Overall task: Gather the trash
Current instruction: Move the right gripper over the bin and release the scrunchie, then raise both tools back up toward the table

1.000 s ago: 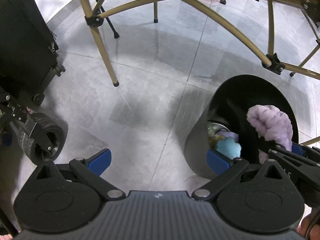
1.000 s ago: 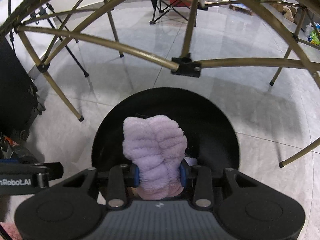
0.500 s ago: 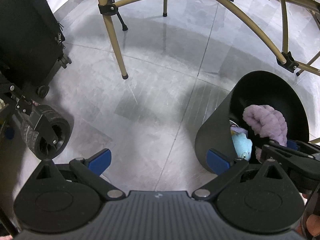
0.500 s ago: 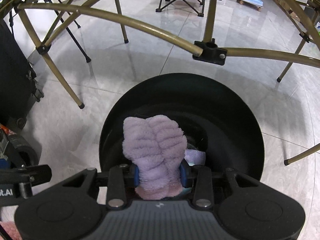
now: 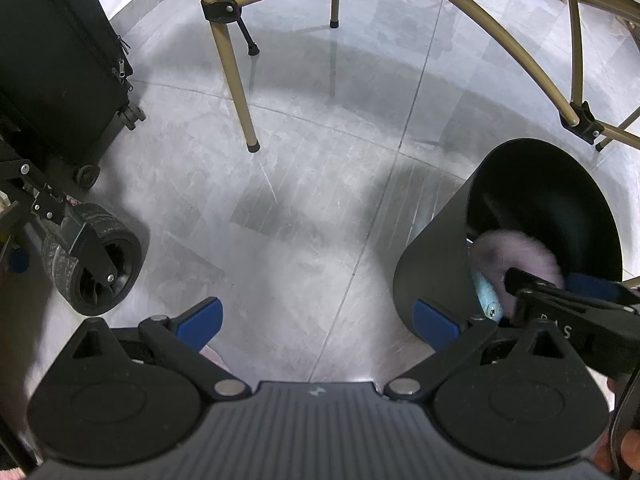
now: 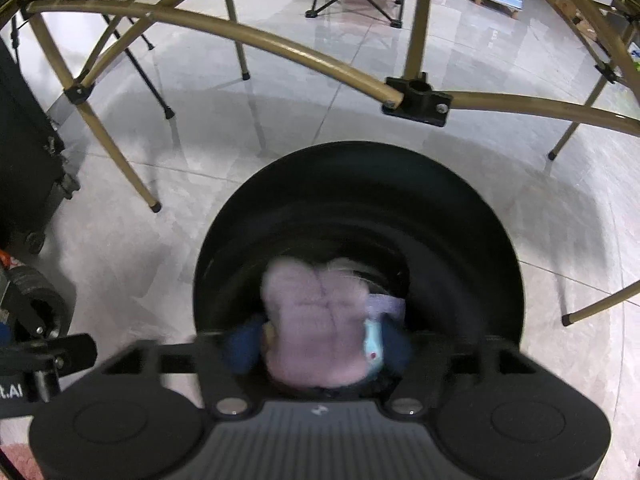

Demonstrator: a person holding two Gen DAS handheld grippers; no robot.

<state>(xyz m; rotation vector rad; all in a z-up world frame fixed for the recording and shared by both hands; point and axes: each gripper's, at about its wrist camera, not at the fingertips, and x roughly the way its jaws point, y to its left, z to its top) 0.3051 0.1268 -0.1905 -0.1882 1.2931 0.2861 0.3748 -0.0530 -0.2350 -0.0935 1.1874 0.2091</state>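
- Releasing is the step in hand: we are opening the right gripper over the black bin, and the purple fluffy item is sitting between the spreading fingers, blurred, apparently dropping free of them.
- In the right wrist view the fluffy item is lying at about 6 o'clock within the bin's mouth, just above the gripper body; in the left wrist view the bin is standing at about 4 o'clock on the floor.
- We are keeping the left gripper spread wide with nothing between its fingers, hanging over bare floor.
- Next, we judge, we are needing to let the item fall clear, lift the right gripper out of the rim, and look for further trash.
- Counting: one bin; one purple fluffy item; at least two other pieces inside, a light blue one and a pale lilac scrap; two grippers.
- No loose trash is showing on the visible floor.
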